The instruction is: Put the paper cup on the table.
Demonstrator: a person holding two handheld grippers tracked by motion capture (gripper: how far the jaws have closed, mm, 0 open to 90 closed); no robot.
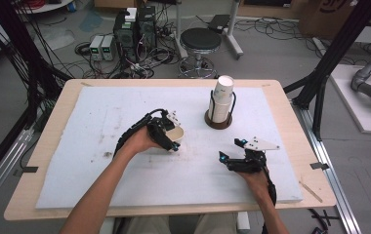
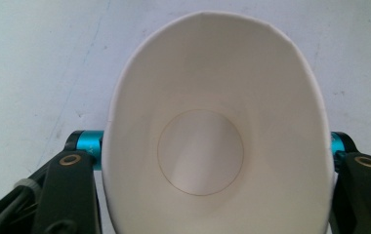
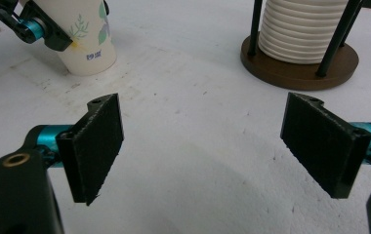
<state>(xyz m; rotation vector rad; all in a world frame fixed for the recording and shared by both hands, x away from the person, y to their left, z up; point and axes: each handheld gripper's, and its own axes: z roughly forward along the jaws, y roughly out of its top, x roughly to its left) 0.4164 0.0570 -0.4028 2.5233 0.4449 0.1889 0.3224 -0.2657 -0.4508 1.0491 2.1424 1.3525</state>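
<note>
Squeezed between the two black jaws of the left gripper (image 2: 208, 161), a white paper cup (image 2: 213, 126) sits mouth-up toward that gripper's camera, its rim pressed into an oval by the clamp and its round base disc visible inside. Both jaws press on the cup's outer wall, one at each side, with teal fittings showing just behind them. In the high view the left gripper (image 1: 170, 135) holds the cup (image 1: 175, 134) upright on the white mat (image 1: 100, 161), left of centre. From the right gripper view the same cup (image 3: 88, 41) stands on its base, printed with a green leaf sprig and a small dark mark of lettering below it, too small to read.

Jaws of the right gripper (image 3: 217, 146) stand wide apart with nothing between them, their flat black pads facing each other above bare mat. In the high view the right gripper (image 1: 233, 152) rests low over the mat near the front right, well apart from the cup, a grey three-cornered plate on top.

Beyond it, a stack of white paper cups (image 1: 221, 100) stands in a holder (image 1: 218, 123) with a round brown base and thin black uprights. The stacked rims (image 3: 303, 29) show as ridges; no writing is legible on them. The mat lies on a pale wooden table (image 1: 51, 126).
</note>
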